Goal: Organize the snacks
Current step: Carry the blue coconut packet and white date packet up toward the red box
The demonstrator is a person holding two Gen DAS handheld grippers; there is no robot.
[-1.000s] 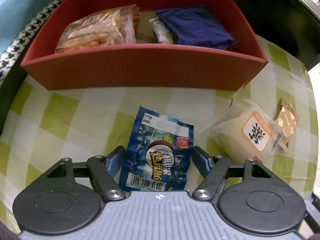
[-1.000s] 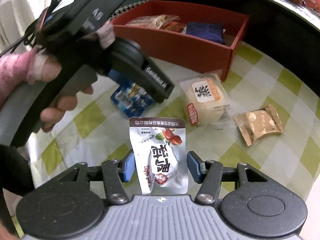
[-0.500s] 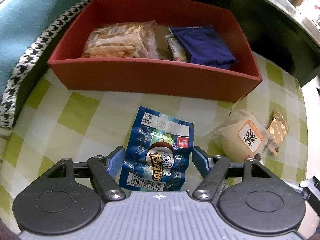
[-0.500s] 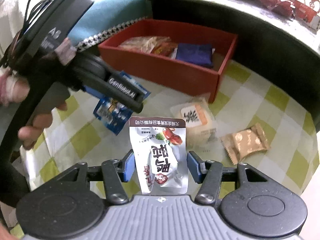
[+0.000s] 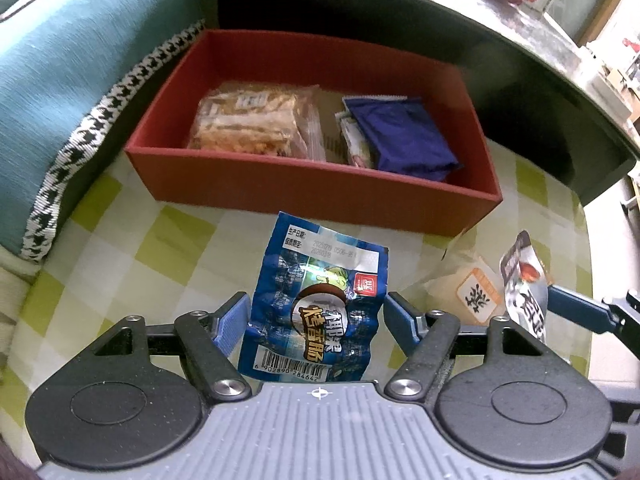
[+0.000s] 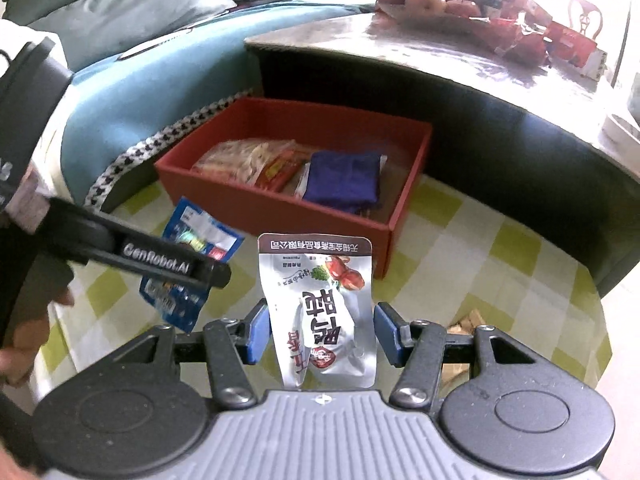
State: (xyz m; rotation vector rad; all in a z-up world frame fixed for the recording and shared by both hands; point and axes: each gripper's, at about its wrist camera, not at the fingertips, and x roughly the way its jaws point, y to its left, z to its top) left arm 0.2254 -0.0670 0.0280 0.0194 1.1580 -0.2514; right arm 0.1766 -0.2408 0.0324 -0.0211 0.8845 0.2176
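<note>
- The left claw (image 5: 318,316) grips a blue snack packet (image 5: 316,308) by its sides, lifted above the table (image 5: 120,264) with its green-and-white checked cloth.
- The right claw (image 6: 322,330) grips a silver snack pouch (image 6: 320,308) with red fruit printed on it, also held off the table.
- A red box (image 5: 320,192) stands at the table's far edge, against a dark cabinet (image 5: 520,92) behind it.
- Inside the box lie a clear bag of pale crackers (image 5: 252,124) on the left and a purple packet (image 5: 400,140) on the right, with smaller wrappers between them.
- A clear-wrapped bun (image 5: 464,284) with an orange label lies near the table's right edge, just in front of the box's right corner.
- A small tan wrapped sweet (image 6: 468,320) lies near the same edge, mostly hidden behind the right claw.
- A teal cushion (image 5: 60,92) with a houndstooth border lies along the table's left edge, beside the box.
- In the right wrist view a person's hand (image 6: 28,336) holds the left gripper's handle.
</note>
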